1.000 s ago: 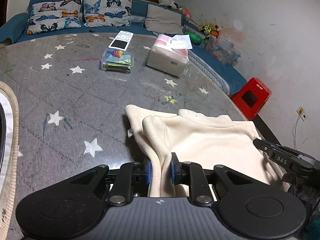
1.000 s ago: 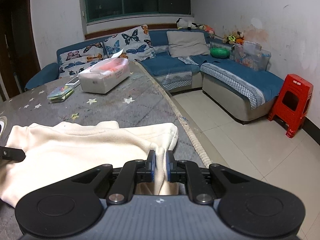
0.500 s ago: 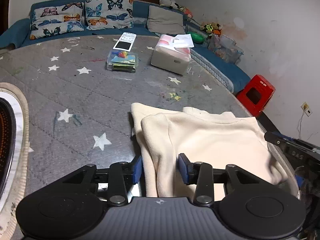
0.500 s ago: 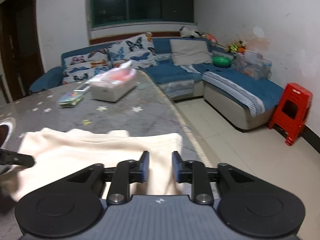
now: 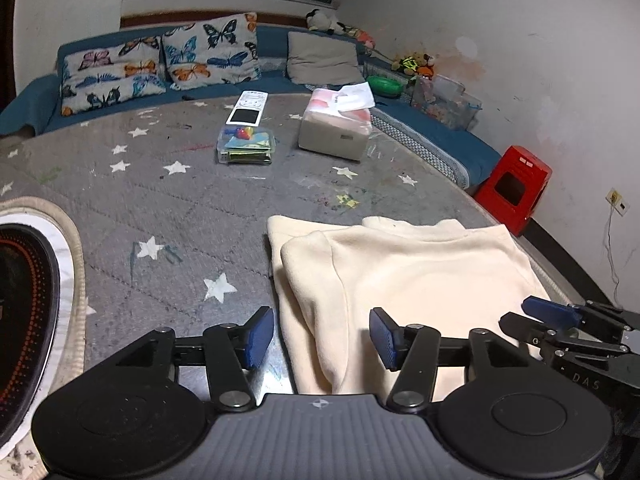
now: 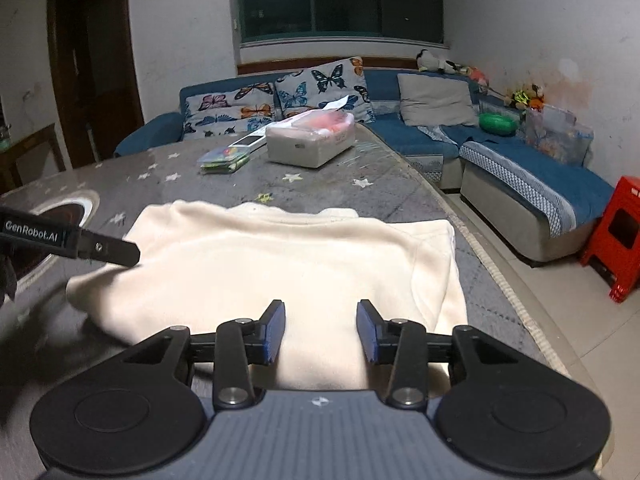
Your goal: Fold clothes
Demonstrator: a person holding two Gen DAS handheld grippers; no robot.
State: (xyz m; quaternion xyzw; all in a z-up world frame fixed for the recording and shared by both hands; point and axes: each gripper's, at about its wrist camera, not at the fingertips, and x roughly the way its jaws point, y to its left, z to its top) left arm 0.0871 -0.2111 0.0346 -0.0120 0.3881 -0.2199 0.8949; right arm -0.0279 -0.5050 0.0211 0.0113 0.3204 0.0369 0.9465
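Observation:
A cream fleece garment [image 5: 408, 272] lies folded flat on the grey star-patterned table [image 5: 168, 208]; it also shows in the right wrist view [image 6: 280, 264]. My left gripper [image 5: 320, 338] is open above the garment's near left edge, holding nothing. My right gripper [image 6: 320, 330] is open above the garment's near right part, holding nothing. The right gripper's fingers [image 5: 560, 320] show at the right of the left wrist view. A left gripper finger [image 6: 108, 250] shows at the left of the right wrist view.
A tissue box [image 5: 336, 132], a clear plastic box of small items [image 5: 246, 146] and a white remote [image 5: 248, 109] lie at the table's far side. A dark round plate [image 5: 24, 312] sits at the left. A blue sofa [image 6: 520, 168] and red stool [image 6: 616, 236] stand beyond the table's right edge.
Both grippers were shut on the garment's near edge a second ago. Both have opened, let it go and drawn back and up; the garment now lies flat.

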